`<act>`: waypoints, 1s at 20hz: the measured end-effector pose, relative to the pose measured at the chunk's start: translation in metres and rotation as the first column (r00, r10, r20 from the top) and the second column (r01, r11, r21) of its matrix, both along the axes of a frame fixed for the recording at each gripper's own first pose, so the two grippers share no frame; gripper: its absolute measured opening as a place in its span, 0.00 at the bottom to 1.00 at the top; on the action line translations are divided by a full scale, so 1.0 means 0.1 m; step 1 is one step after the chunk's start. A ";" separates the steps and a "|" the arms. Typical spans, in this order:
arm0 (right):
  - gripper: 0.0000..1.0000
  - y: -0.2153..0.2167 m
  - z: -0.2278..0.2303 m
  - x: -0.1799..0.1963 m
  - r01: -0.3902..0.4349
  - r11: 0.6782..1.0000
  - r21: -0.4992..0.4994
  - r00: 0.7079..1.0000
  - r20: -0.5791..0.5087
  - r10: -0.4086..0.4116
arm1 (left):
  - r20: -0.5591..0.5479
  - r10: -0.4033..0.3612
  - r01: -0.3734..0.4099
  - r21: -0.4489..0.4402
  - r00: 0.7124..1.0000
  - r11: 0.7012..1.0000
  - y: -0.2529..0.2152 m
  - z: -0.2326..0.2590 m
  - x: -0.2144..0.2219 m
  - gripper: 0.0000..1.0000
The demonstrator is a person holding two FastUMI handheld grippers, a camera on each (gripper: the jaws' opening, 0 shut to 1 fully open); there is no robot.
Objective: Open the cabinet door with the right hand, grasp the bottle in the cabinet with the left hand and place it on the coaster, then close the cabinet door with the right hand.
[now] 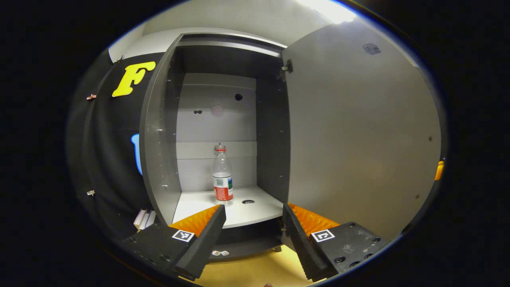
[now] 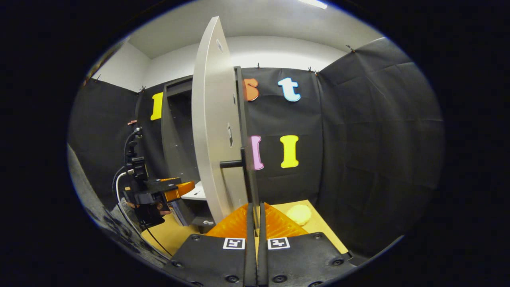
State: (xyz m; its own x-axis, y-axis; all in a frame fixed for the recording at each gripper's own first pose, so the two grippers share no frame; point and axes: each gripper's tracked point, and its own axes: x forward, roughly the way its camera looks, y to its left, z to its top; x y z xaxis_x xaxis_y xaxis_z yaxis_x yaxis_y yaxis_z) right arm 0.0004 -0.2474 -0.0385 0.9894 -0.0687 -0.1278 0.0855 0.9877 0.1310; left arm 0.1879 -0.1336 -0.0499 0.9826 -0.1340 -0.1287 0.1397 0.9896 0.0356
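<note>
While the cabinet door [image 1: 358,131] hangs wide open, flat, smooth and pale grey, the cabinet [image 1: 159,131] shows dark side walls, a pale back panel and a white shelf [image 1: 255,211]. Standing upright near the shelf's front edge is the bottle [image 1: 222,177]: clear plastic, slim, round, red cap, red and green label. A small round hole sits in the shelf just beside it. Left gripper [image 1: 253,235] hangs in front of the shelf, fingers spread wide, gripping nothing, bottle straight ahead between them but well apart. In the right gripper view, the right gripper [image 2: 256,223] has its 2 fingers pinched together on the thin bar handle [image 2: 247,171] at the door's edge. A pale yellow round coaster [image 2: 299,214] lies on the tan table [image 2: 318,227], near its far edge.
</note>
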 end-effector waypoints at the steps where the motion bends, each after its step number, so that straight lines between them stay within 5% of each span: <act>1: 0.06 -0.16 0.01 0.00 0.050 0.999 0.005 0.999 0.007 -0.050 | 0.000 0.019 -0.019 -0.003 1.000 1.000 0.08 -0.02 0.11 0.91; 4: 0.25 -0.72 -0.03 -0.10 0.227 0.972 0.052 0.973 0.026 -0.229 | 0.006 0.079 -0.078 -0.014 0.997 0.997 0.31 -0.05 0.48 0.90; 6: 0.47 -1.13 -0.02 -0.16 0.344 0.937 0.065 0.936 0.054 -0.348 | 0.025 0.121 -0.121 0.014 0.992 0.993 0.46 -0.01 0.75 0.90; 10: 0.96 -1.52 -0.02 -0.10 0.433 0.900 0.050 0.895 0.095 -0.436 | 0.082 0.140 -0.146 0.071 0.987 0.987 0.53 0.06 1.21 0.87; 17: 0.96 -1.79 -0.09 0.23 0.469 0.853 -0.228 0.882 0.158 -0.443 | 0.042 0.138 -0.141 0.077 0.990 0.987 0.50 -0.20 1.96 0.90; 18: 0.87 -1.79 -0.09 0.29 0.464 0.852 -0.243 0.885 0.159 -0.437 | 0.036 0.141 -0.143 0.073 0.989 0.987 0.50 -0.24 2.06 0.90; 20: 0.94 -1.80 -0.12 0.42 0.452 0.855 -0.255 0.892 0.149 -0.427 | 0.011 0.144 -0.145 0.058 0.989 0.988 0.52 -0.34 2.23 0.90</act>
State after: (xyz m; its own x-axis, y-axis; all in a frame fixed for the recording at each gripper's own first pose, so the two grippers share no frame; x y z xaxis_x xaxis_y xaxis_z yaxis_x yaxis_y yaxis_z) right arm 0.0420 -0.4274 -0.0507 0.8538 -0.5189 0.0428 0.5201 0.8465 -0.1138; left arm 0.4113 -0.0816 -0.0835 0.9919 0.0168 -0.1255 -0.0050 0.9956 0.0939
